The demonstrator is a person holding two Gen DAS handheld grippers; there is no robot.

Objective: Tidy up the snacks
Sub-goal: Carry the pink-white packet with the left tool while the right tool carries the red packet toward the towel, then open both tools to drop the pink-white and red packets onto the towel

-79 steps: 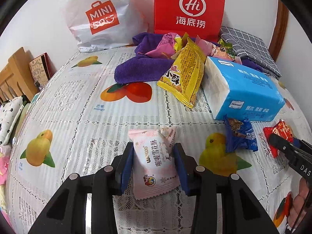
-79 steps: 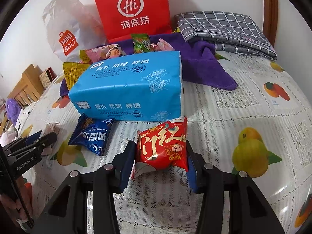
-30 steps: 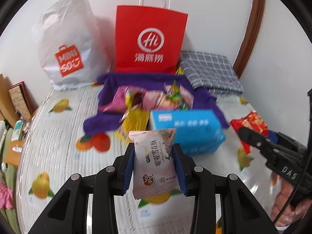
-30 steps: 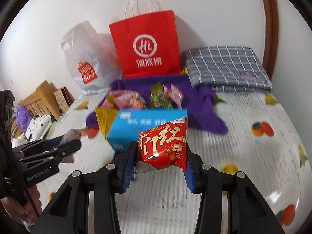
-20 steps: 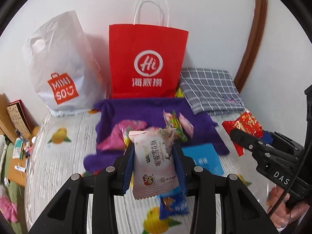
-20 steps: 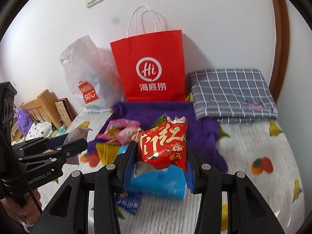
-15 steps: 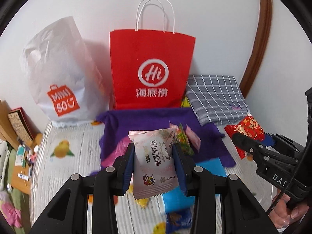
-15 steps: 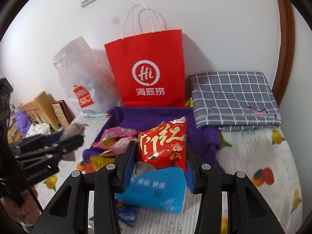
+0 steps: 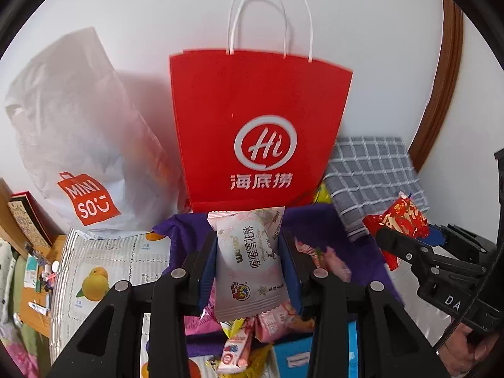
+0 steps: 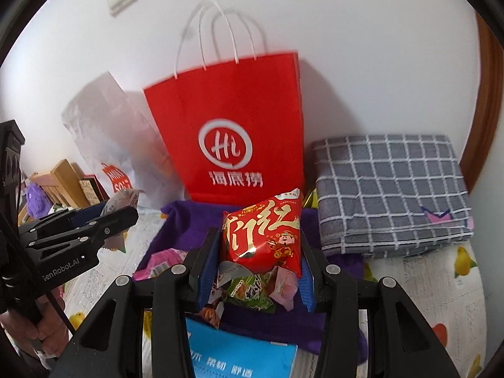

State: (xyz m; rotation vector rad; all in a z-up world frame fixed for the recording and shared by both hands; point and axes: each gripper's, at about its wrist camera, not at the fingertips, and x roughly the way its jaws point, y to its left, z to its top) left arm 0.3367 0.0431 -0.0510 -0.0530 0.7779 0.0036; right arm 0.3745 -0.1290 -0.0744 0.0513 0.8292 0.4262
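The desk point(image 9: 104, 258) wears a white lace-patterned cover printed with yellow and orange fruit. At its far edge, against the wall, a red paper bag point(image 9: 258, 132) with white handles and a round white "Hi" logo stands upright; a white plastic bag point(image 9: 78, 145) with a red label leans at its left and a folded grey checked cloth point(image 10: 390, 189) lies at its right. A purple towel point(image 10: 189, 223) spreads in front of the red bag, with loose pink and green snacks point(image 10: 252, 289) heaped on it. A blue tissue pack point(image 10: 239, 359) sits nearer, partly under the right gripper.

The left gripper point(image 9: 249, 261) has its jaws closed on a pale pink packet point(image 9: 249, 258), upright, printed with snowflakes and dark lettering, its crimped lower edge hanging below the pads. The right gripper point(image 10: 258, 252) has its jaws clamped on a shiny red packet point(image 10: 261, 233) with gold characters and a small cartoon figure, puffed and tilted slightly. Both packets are held up above the towel, just in front of the red bag.
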